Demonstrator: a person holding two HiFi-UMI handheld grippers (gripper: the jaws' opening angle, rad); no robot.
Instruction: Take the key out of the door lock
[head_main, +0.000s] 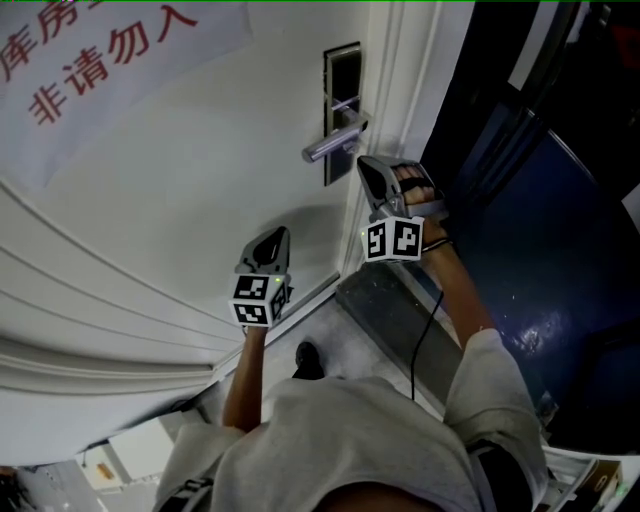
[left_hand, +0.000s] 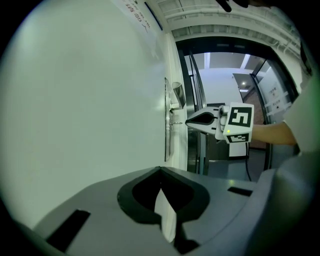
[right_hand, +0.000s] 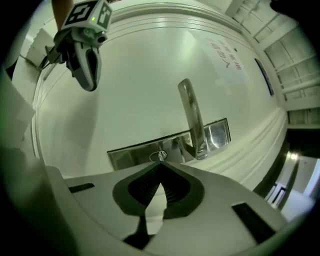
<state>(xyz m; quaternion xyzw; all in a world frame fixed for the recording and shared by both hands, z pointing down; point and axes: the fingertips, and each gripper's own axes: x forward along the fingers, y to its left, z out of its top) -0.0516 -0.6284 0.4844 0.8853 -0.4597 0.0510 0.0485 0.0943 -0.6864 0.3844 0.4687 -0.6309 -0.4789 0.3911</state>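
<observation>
A silver lock plate (head_main: 342, 100) with a lever handle (head_main: 335, 140) sits on the white door (head_main: 180, 200). In the right gripper view a small key (right_hand: 160, 156) sticks out of the cylinder in the plate (right_hand: 135, 154), below the handle (right_hand: 192, 117). My right gripper (right_hand: 161, 164) is shut and empty, its tips just short of the key. From the left gripper view it (left_hand: 189, 121) stands a small gap off the plate (left_hand: 167, 120). My left gripper (head_main: 275, 235) is shut on nothing, lower left on the door, apart from the lock.
A paper sign with red lettering (head_main: 90, 60) hangs on the door's upper left. The door frame (head_main: 385, 90) runs right of the lock, with a dark doorway and blue floor (head_main: 540, 250) beyond. A metal threshold (head_main: 400, 310) lies below.
</observation>
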